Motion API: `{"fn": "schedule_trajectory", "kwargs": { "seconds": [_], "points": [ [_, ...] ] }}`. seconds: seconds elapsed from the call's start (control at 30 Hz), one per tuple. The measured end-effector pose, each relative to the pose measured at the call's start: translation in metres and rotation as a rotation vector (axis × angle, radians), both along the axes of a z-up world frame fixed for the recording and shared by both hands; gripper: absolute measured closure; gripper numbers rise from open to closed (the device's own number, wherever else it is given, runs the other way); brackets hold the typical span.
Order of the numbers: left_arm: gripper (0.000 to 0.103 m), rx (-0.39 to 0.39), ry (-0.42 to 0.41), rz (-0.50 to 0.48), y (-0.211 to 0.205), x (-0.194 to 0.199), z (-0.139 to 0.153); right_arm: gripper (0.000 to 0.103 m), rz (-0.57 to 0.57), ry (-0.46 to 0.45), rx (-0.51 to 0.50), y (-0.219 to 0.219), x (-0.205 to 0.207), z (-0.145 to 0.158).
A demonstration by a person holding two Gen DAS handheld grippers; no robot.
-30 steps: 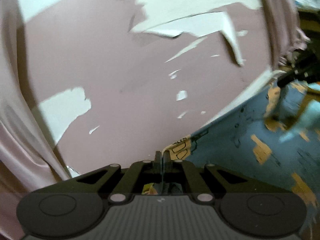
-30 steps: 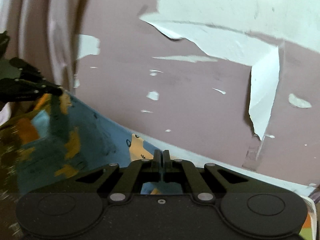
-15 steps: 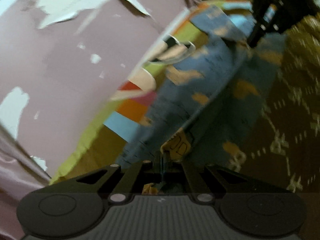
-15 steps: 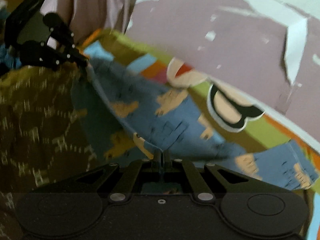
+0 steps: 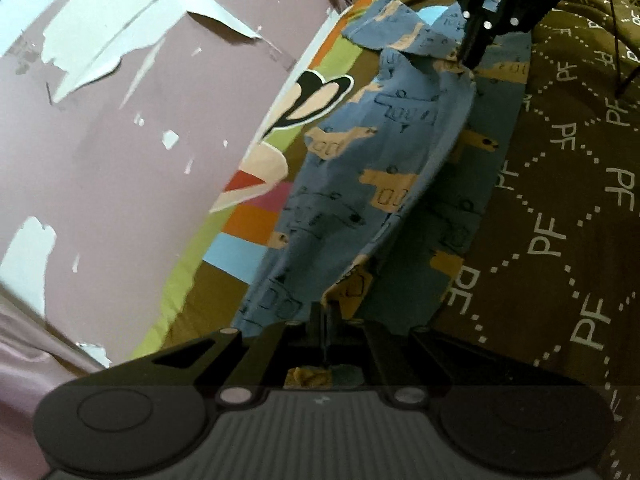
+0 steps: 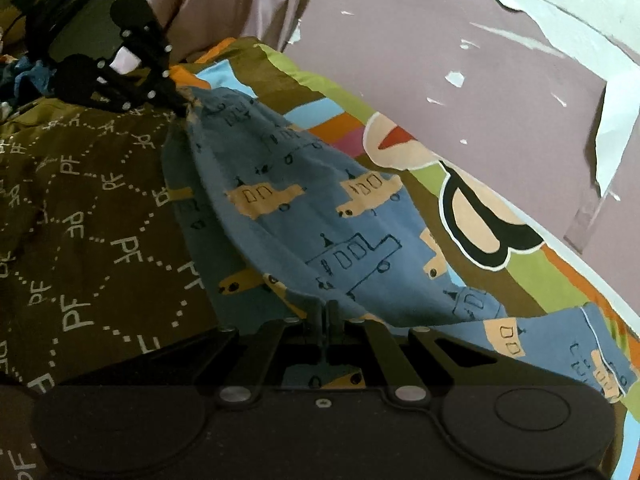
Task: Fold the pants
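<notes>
The blue printed pants [image 6: 320,216] hang slack across the middle of both views, over a brown bedspread [image 6: 80,216]. The left gripper [image 5: 326,312] and the right gripper [image 6: 325,308], bottom centre, each pinch an edge. The cloth looks light, limp and non-slippery; edge or corner grips seem best.
</notes>
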State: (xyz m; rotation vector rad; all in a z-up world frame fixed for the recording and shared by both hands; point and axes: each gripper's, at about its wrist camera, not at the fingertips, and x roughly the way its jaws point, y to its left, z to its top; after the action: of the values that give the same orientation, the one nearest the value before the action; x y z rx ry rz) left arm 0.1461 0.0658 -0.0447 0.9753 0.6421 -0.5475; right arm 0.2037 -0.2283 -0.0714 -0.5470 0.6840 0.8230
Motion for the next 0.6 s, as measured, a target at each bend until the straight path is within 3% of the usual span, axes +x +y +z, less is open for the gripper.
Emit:
{"fn": "schedule_trajectory", "kwargs": {
  "seconds": [0.3,0.53,0.6],
  "points": [
    [0.102,0.078,0.057,-0.082,-0.004,-0.011,-0.026,0.103,0.043,0.022,-0.052,0.005,-0.011,-0.015],
    [0.102,0.092,0.118,-0.055,-0.003,-0.01,-0.039,0.103,0.051,0.038,-0.071,0.003,-0.016,-0.023],
    [0.093,0.063,0.172,-0.017,-0.003,-0.003,-0.039,0.1,0.044,0.073,-0.086,0.005,-0.013,-0.03]
  ]
}}
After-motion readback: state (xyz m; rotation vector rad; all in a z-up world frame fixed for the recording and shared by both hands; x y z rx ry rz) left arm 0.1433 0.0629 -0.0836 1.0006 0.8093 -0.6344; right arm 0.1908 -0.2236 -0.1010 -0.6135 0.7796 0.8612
